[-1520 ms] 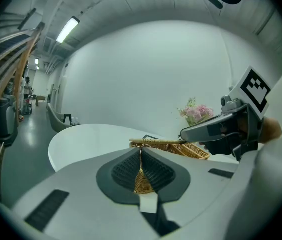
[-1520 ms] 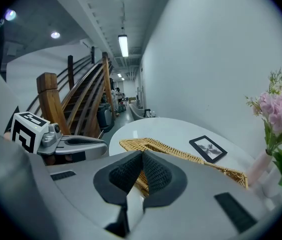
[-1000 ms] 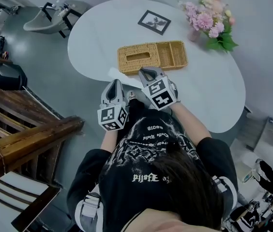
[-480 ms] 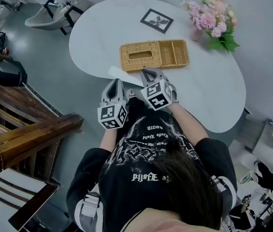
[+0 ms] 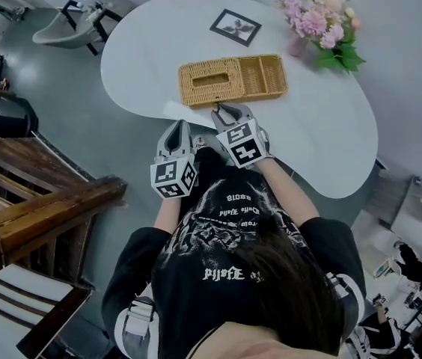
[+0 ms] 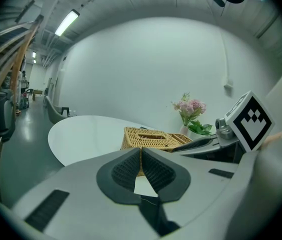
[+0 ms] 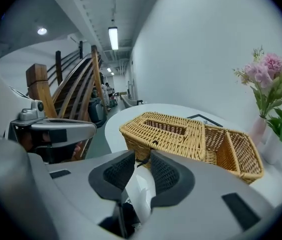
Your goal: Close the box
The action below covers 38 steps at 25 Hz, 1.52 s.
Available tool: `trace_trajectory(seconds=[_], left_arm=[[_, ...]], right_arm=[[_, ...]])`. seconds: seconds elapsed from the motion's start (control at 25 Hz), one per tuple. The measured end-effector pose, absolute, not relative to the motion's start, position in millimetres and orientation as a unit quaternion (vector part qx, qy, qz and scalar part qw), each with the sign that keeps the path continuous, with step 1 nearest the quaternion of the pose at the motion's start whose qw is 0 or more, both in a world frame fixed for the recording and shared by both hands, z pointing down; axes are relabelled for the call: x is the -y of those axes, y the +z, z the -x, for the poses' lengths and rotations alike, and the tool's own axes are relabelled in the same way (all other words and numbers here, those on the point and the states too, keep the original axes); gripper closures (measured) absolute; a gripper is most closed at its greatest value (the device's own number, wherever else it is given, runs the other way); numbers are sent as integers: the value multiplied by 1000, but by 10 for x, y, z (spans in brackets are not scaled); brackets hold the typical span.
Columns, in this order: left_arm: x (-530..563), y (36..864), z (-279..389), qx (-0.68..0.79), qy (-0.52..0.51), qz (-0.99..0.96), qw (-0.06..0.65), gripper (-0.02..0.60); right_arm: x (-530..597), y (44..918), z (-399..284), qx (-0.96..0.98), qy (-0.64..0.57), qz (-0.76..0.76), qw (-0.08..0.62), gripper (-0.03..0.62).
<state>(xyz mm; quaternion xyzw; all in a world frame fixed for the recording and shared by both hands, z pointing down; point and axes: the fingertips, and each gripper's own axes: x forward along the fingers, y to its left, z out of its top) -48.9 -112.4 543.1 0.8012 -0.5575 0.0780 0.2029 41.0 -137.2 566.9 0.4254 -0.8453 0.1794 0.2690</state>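
A woven wicker box (image 5: 230,79) lies on the white table (image 5: 323,126); its slotted lid lies flat over the left part and two open compartments show on the right. My right gripper (image 5: 224,111) is at the box's near side, and its jaws are opening. In the right gripper view the pads (image 7: 117,171) stand apart just short of the box (image 7: 181,134). A small dark loop (image 7: 142,162) on the box front lies by the tips, and nothing is pressed between them. My left gripper (image 5: 175,129) hangs shut beside the table's edge, its tips (image 6: 141,154) touching.
A vase of pink flowers (image 5: 319,21) stands at the table's far right and a framed picture (image 5: 235,27) lies behind the box. A white sheet (image 5: 177,112) lies at the near table edge. A wooden stair railing (image 5: 39,215) is at the left and a chair (image 5: 76,25) beyond.
The right gripper's jaws have parted at the box's front. Both grippers stay in nearly the same places, and the lid lies as before.
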Motion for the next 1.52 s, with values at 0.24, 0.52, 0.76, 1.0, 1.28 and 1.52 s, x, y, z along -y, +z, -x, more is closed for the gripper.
trace_trajectory(seconds=[0.24,0.52,0.76,1.0,1.28,1.52], left_arm=[[1109,5422,397,551,76,-807,200,554],[1106,5413,365,548,66,-810,198,554],[1084,5427,302,538,71,-817,194,554],[1063,5459,223,531,82,-822,187,554],[1013,5486,211,533,83,-821,188,554],[988,5491,230,539,79,-816,194,554]], right_arm=[[1276,5753,-579,835,195,-444,262,437],[1148,5955,-783,823,218,-464,242,430],[1120,5968,-961,802,217,-505,235,550],[1082,6023,-1072,792,220,-515,244,569],[1071,5987,-1084,795,213,-518,233,569],[1075,5902,-1096,799,195,-523,224,569]])
